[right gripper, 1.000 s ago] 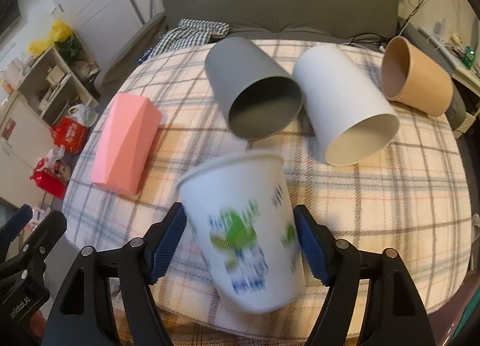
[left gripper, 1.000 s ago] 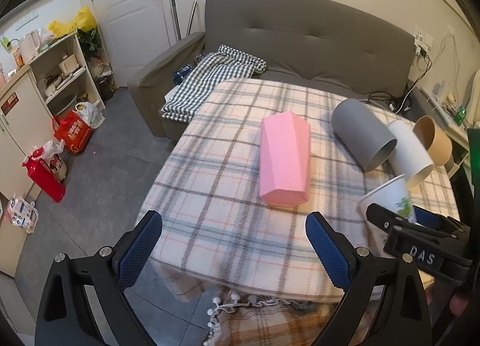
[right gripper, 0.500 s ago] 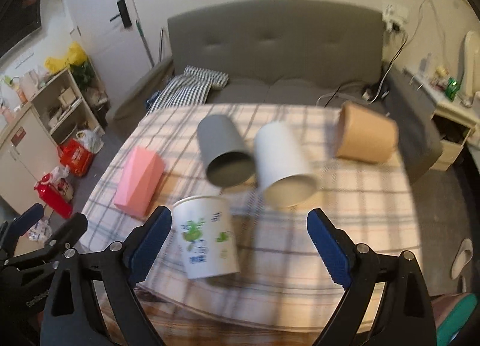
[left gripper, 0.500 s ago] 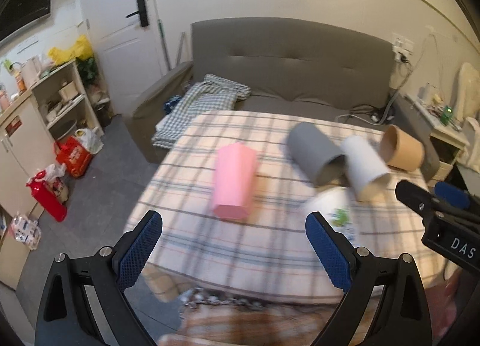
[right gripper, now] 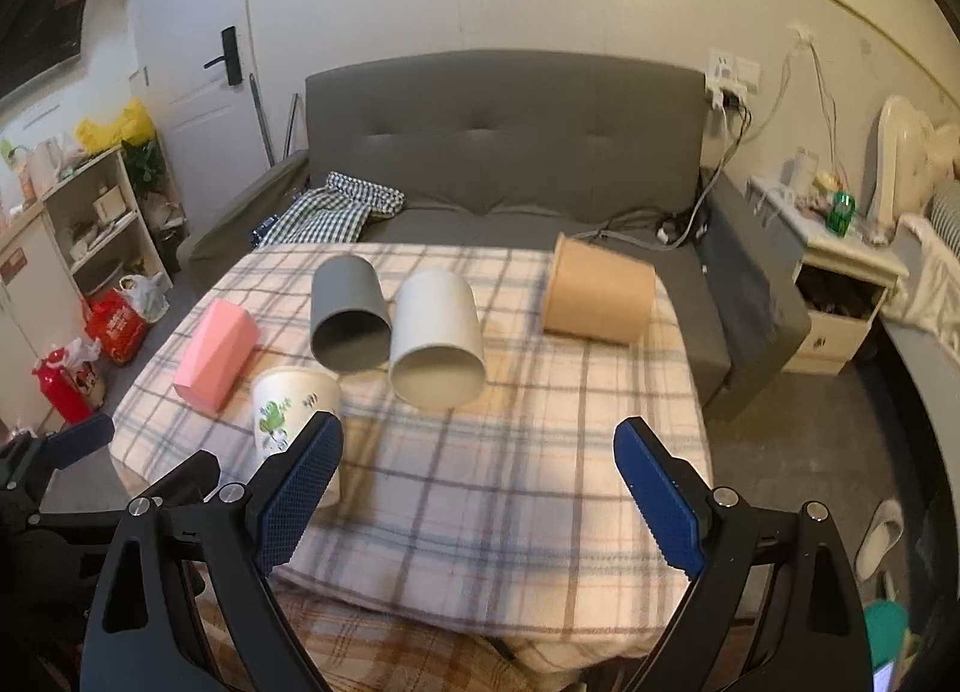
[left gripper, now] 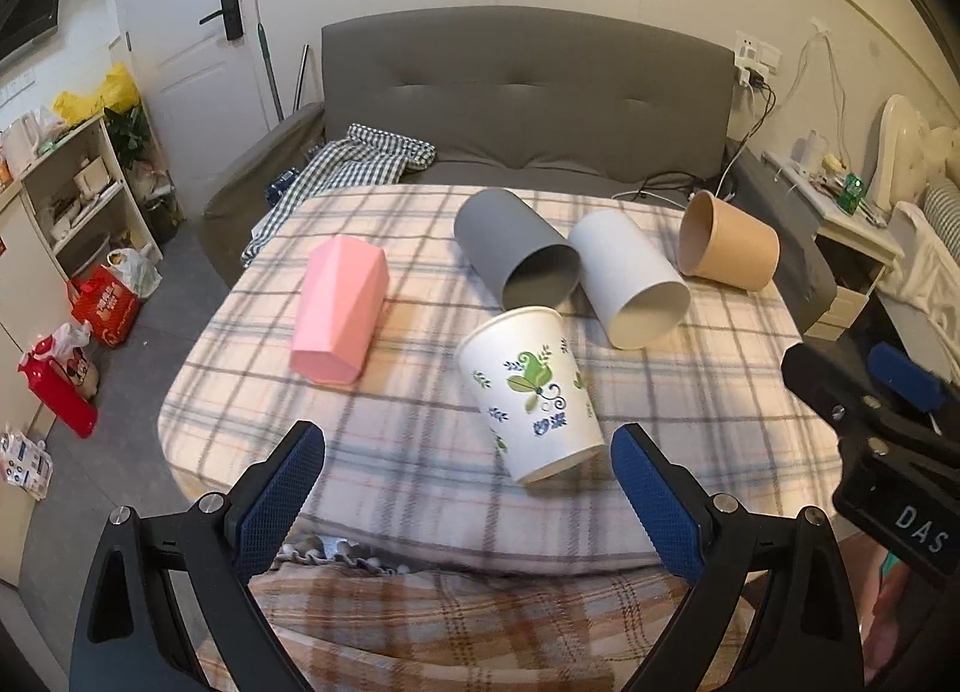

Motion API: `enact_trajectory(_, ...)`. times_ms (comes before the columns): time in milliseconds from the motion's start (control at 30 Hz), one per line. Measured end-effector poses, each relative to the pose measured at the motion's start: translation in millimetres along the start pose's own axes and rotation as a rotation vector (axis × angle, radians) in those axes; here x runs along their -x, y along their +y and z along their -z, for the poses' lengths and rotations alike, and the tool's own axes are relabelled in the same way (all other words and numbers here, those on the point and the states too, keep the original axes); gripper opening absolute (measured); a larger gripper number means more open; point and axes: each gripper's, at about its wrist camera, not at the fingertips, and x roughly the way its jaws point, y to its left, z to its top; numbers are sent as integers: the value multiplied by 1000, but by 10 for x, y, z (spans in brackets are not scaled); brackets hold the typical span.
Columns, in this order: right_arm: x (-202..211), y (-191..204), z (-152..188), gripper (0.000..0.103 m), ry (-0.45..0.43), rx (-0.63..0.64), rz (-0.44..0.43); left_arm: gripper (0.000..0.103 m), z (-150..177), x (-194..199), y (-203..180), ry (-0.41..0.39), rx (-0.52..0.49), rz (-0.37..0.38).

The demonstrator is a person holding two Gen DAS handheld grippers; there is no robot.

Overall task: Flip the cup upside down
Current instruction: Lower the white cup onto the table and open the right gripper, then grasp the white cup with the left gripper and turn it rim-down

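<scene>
A white paper cup with a green leaf print (left gripper: pixel 531 392) stands upside down, wide rim down, near the front of the plaid-covered table (left gripper: pixel 420 440). It also shows in the right wrist view (right gripper: pixel 288 410), partly behind my right gripper's left finger. My left gripper (left gripper: pixel 468 488) is open and empty, held back from the table's front edge with the cup just beyond its fingertips. My right gripper (right gripper: pixel 477 482) is open and empty, right of the cup; its body shows in the left wrist view (left gripper: pixel 870 422).
Several cups lie on their sides behind it: pink (left gripper: pixel 339 308), grey (left gripper: pixel 516 254), white (left gripper: pixel 630 278), brown (left gripper: pixel 726 242). A grey sofa (left gripper: pixel 522 110) stands behind the table, shelves (left gripper: pixel 78 188) at left, a nightstand (right gripper: pixel 840 284) at right.
My right gripper let go of the printed cup, which now stands upside down on the table. Both grippers pulled back and up from the table.
</scene>
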Motion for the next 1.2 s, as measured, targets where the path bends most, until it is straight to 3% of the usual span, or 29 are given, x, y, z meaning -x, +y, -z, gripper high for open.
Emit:
enact_trajectory(300,-283,-233,143,92,72,-82,-4,99,43,-268,-168,66,-18,20)
enact_trajectory(467,-425,-323,163,92,95,-108,2,98,45,-480,-167,129,21,46)
enact_trajectory(900,-608,-420,212,92,142,-124,17,97,85,-787,-248,185,25,69)
enact_trajectory(967,-608,-436,201,92,142,-129,31,91,91,-765,-281,179,-9,66)
enact_trajectory(1033,-600,-452,189,92,138,-137,32,69,104,-782,-306,203,-28,77)
enact_trajectory(1133,-566,-467,176,92,128,-145,34,56,125,-798,-272,233,-15,103)
enact_trajectory(1200,-534,-464,164,92,120,-144,34,56,119,-769,-254,228,-17,103)
